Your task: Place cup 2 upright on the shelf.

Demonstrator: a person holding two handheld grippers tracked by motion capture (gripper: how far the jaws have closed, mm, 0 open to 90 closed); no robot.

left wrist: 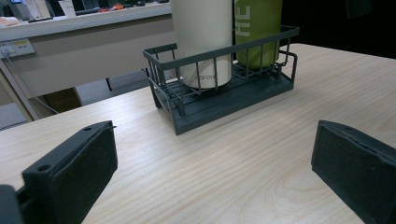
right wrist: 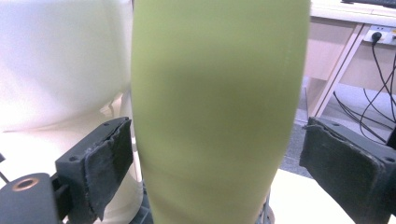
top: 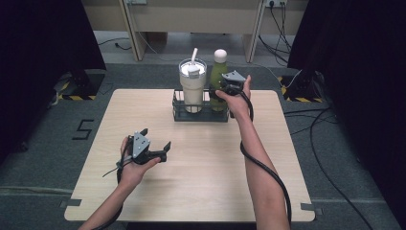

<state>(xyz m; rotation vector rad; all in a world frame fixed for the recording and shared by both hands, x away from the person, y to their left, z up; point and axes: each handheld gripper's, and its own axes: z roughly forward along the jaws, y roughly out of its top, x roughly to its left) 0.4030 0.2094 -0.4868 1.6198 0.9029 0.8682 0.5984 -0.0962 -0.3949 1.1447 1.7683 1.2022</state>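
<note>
A dark wire basket (top: 178, 111) at the table's far middle holds a cream tumbler (top: 193, 91) with a straw and a green bottle (top: 218, 72) with a pale cap. My right gripper (top: 222, 89) is at the bottle's body, held from the right side. In the right gripper view the green bottle (right wrist: 219, 70) stands between the open jaws of this gripper (right wrist: 219, 135). The left pad (right wrist: 109, 154) is almost against it and the right pad (right wrist: 345, 163) is apart. My left gripper (top: 155, 138) hovers open over the near-left table. It faces the basket (left wrist: 224, 100), and nothing lies between the jaws of the left gripper (left wrist: 215, 140).
The pale wooden table (top: 201, 182) has free room in front of the basket and to both sides. Dark curtains hang at left and right. A desk, floor cables and a wall socket lie beyond the far edge.
</note>
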